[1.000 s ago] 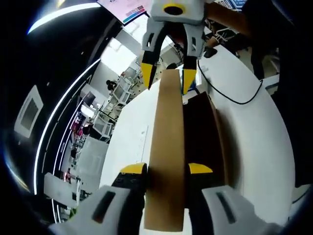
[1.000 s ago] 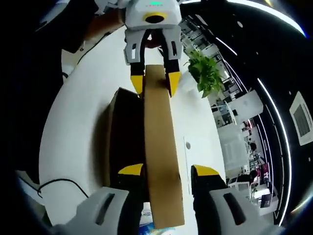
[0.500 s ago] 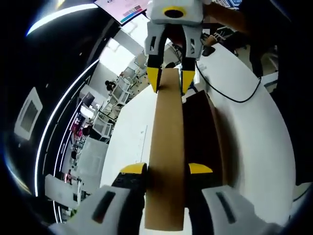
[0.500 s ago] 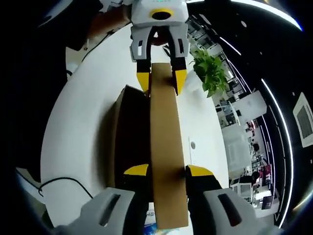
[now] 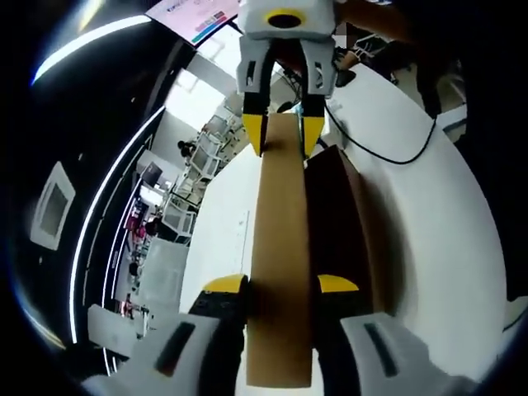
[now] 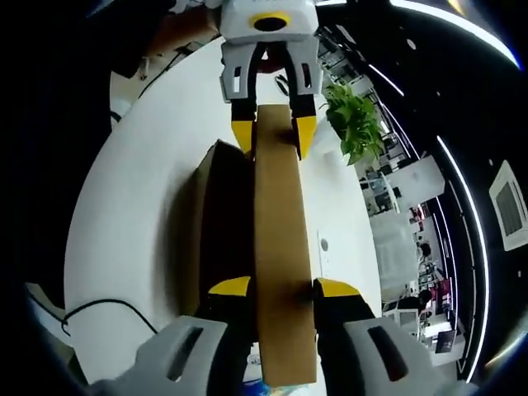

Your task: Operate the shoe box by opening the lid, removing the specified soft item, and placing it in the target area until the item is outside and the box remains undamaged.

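Observation:
The brown cardboard lid (image 5: 280, 223) of the shoe box stands on edge, running straight away from my left gripper (image 5: 280, 285), which is shut on its near end. At its far end my right gripper (image 5: 281, 136) pinches it between yellow fingertips (image 5: 253, 136). In the right gripper view the same lid (image 6: 282, 214) runs from my right gripper (image 6: 282, 287), shut on it, up to my left gripper (image 6: 273, 136). Beside the lid the open box (image 5: 342, 219) (image 6: 221, 223) shows a dark inside; I cannot make out any soft item in it.
The box rests on a white round table (image 5: 429, 247) (image 6: 124, 214). A black cable (image 5: 388, 157) (image 6: 99, 309) lies on the table. A green potted plant (image 6: 355, 124) stands past the table edge. A person's arm (image 5: 371, 16) is behind the right gripper.
My right gripper's jaws, spread wider than the lid a second ago, have shut on its end. The left gripper has kept its hold. Both views shifted slightly.

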